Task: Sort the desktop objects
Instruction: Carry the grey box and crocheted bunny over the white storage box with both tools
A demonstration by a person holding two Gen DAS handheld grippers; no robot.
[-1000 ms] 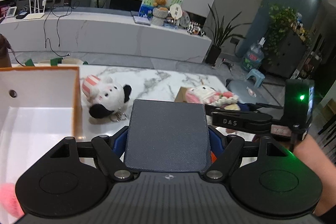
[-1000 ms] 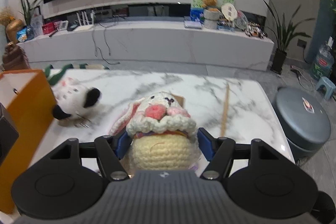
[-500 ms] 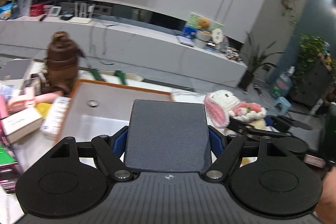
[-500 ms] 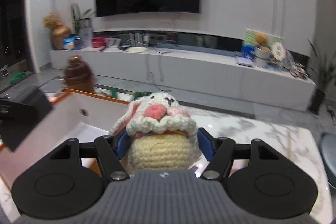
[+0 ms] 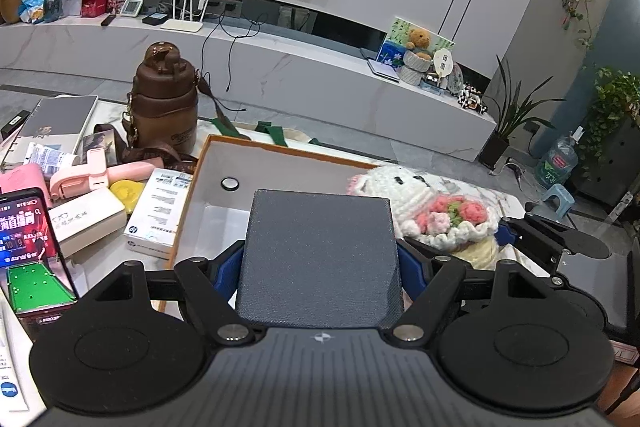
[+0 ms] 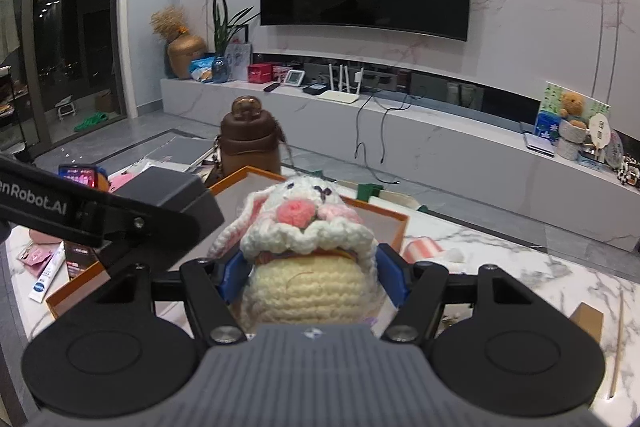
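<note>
The left gripper [image 5: 320,259] is clamped on a dark grey box [image 5: 320,255], its blue pads [image 5: 229,273] pressed against the box's two sides, jaws spread wide to take it. The box is held above the near part of an orange-rimmed tray [image 5: 280,147] with a white inside, which sits on the marble table [image 5: 472,187].

The right gripper [image 6: 308,275] is closed about halfway on a crocheted bunny [image 6: 304,251], the pads squeezing its cream body from both sides; its white head and pink nose stick up above the jaws. In the left view the bunny [image 5: 432,207] hangs over the tray's right edge, just beside the box.

Off the tray's left edge the table is crowded: a brown bottle [image 5: 166,99] near the far left corner of the tray, a white carton [image 5: 158,213] lying against its left wall, a yellow disc [image 5: 127,191], a pink holder [image 5: 100,179], a white case [image 5: 84,223] and a phone [image 5: 30,247] with its screen lit. A grey notebook [image 5: 60,119] lies farther left.

Beyond the tray's right corner, in the right view, a striped plush [image 6: 424,251] lies on the marble, and a thin wooden stick [image 6: 618,339] lies near the table's right edge.
</note>
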